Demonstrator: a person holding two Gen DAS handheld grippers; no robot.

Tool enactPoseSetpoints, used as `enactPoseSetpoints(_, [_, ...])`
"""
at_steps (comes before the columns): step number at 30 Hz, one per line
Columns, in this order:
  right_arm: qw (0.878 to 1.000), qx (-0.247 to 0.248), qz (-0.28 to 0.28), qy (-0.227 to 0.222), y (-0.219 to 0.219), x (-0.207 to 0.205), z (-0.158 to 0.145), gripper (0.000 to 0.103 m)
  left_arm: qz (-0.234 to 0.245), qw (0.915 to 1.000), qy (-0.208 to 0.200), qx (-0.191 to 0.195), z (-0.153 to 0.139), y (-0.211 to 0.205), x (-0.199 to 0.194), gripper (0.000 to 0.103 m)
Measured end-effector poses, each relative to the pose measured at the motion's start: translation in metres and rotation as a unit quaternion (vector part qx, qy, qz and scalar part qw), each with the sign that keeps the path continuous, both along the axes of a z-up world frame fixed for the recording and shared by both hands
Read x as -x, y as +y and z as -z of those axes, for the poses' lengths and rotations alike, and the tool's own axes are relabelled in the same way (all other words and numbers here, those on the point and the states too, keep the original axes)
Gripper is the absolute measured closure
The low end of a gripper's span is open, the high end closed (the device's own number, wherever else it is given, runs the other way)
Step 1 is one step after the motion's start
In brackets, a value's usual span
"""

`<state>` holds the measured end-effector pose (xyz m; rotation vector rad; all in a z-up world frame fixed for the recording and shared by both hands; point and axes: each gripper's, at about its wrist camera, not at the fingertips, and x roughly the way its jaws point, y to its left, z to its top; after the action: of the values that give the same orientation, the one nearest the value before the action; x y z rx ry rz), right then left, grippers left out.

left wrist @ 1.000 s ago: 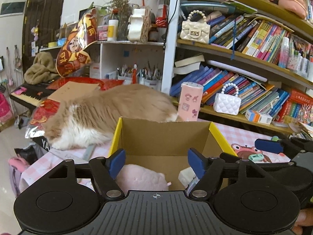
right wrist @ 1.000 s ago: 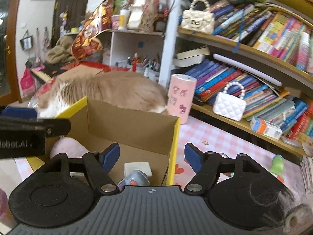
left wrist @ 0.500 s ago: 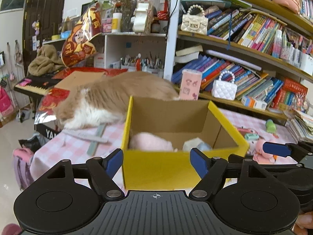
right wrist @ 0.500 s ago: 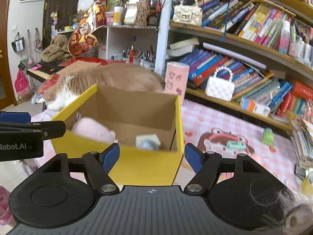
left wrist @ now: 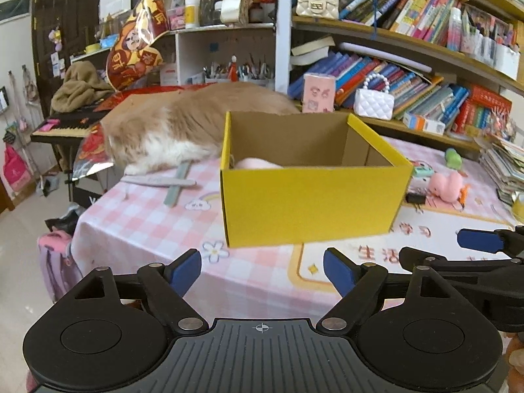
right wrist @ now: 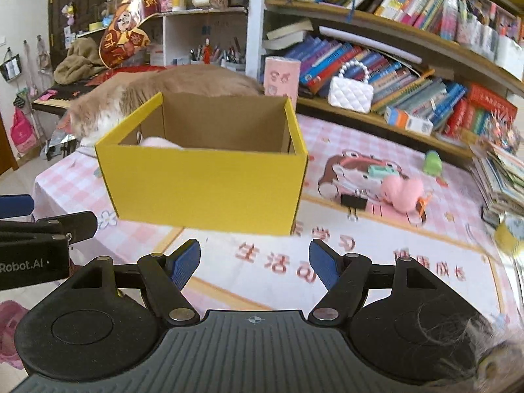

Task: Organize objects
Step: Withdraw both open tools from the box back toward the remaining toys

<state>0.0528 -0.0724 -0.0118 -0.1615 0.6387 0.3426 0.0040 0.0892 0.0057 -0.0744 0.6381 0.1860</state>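
A yellow cardboard box (left wrist: 311,203) stands open on the pink checked tablecloth (left wrist: 137,216); it also shows in the right wrist view (right wrist: 209,186). A pale pink plush (left wrist: 258,163) peeks over its rim inside. My left gripper (left wrist: 262,270) is open and empty, short of the box's near wall. My right gripper (right wrist: 255,263) is open and empty, also short of the box. A pink plush toy (right wrist: 402,193), a black binder clip (right wrist: 353,202), a mint item (right wrist: 380,171) and a green toy (right wrist: 432,162) lie on the table right of the box.
An orange and white cat (left wrist: 177,124) lies behind the box at the left. A pink cylinder (right wrist: 281,77) stands behind the box. Bookshelves (left wrist: 409,65) line the back. A stack of books (right wrist: 504,177) sits at the right edge. Two flat sticks (left wrist: 173,181) lie left of the box.
Both grippers have pulled back from above the box toward the table's near edge; the box now shows whole and farther away. Both stay open.
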Motion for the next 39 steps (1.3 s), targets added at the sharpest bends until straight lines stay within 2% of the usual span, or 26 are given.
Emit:
enactPoseSetpoints(12, [0.999,0.006,0.033,0.018,-0.011,0.036,0.012,0.032,0.042,0.9988,0.019,0.017,0.011,-0.012,0.021,0.019])
enactPoseSetpoints(21, [0.996,0.005,0.083,0.026,-0.032,0.045,0.014,0.031,0.082,0.9962,0.022,0.019,0.013,-0.030,0.017,0.019])
enactPoseSetpoints(31, [0.991,0.003,0.130,0.028,-0.066,0.029,0.014,0.031,0.115,0.9926,0.029,0.026,0.015,-0.058,-0.011,0.019])
enactPoseSetpoints(39, [0.988,0.002,0.152,0.032,-0.099,0.001,0.012,0.031,0.134,0.9903,0.028,0.026,0.011,-0.087,-0.041,0.019])
